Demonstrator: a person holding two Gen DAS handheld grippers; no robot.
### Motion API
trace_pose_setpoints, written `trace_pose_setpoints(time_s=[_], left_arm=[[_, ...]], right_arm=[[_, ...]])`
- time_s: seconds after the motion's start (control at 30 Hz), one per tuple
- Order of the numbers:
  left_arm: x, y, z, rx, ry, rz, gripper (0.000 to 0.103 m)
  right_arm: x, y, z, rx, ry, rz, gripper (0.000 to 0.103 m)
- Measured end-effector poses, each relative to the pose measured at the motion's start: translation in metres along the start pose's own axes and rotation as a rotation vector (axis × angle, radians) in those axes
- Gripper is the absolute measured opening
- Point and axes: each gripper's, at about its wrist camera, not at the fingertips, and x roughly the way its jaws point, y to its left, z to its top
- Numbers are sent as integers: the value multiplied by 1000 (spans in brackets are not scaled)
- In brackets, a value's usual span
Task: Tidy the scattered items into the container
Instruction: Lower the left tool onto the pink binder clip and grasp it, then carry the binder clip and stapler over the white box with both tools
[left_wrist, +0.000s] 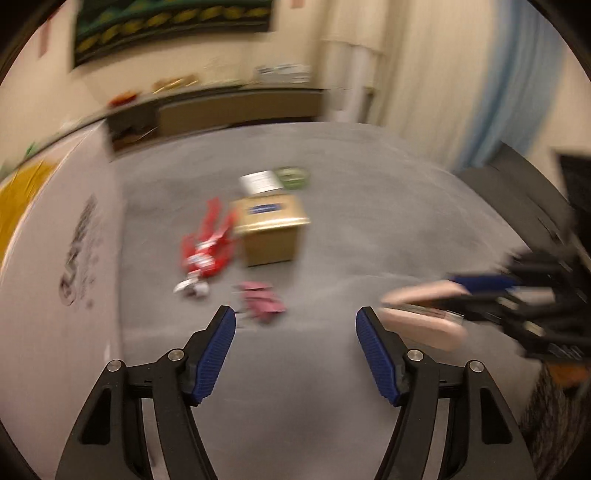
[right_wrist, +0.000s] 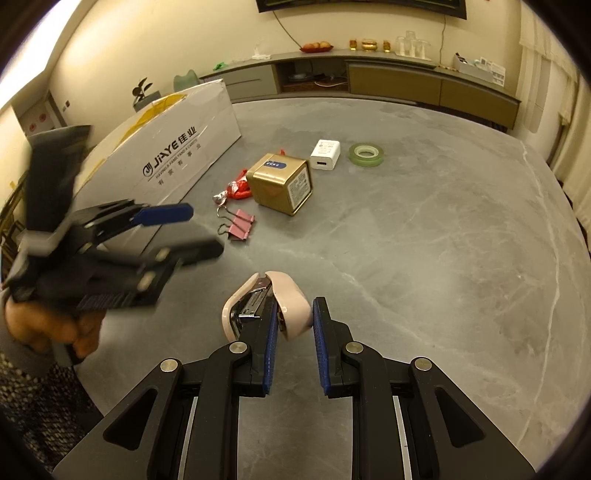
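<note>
My right gripper (right_wrist: 295, 306) is shut on a pink stapler (right_wrist: 290, 295), which hangs half open above the grey table. In the blurred left wrist view the same stapler (left_wrist: 421, 314) shows at the right, held by the right gripper (left_wrist: 461, 299). My left gripper (left_wrist: 297, 332) is open and holds nothing. It hovers over the table just short of the pink binder clips (left_wrist: 262, 301). The right wrist view shows the left gripper (right_wrist: 205, 230) raised at the left, in a person's hand. The white cardboard box (right_wrist: 177, 147) stands along the table's left side.
On the table lie a gold tin (right_wrist: 280, 182), a red wrapper (right_wrist: 240, 188), two pink binder clips (right_wrist: 240, 223), a white charger (right_wrist: 325, 154) and a green tape roll (right_wrist: 366, 154). A long sideboard (right_wrist: 388, 77) runs along the back wall.
</note>
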Motion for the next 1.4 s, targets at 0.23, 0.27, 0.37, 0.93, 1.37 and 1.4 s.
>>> trace_pose_setpoints(time_s=[0.23,0.27,0.37,0.93,1.37,1.4], left_arm=[[26,-6,-8,-17,55,-143,69],[19,-14,-11,15,47,-157,67],[3,-24,-12,102,11,-101,67],[23,-34,-7,137,9,-132,67],[44,-47,-9,8,28,33,34],[44,-45,-8,2,30,33,34]], right_arm=[[3,1,-2,-2,12,3,20],[2,-2,-2,4,9,1,20],[-3,-7,-1,19,-3,-2,20],[-15,-21,-5,46,-17,-13,20],[-13,-25,-9,53,-8,-21,20],[-14,-26,-9,54,-8,-23,20]])
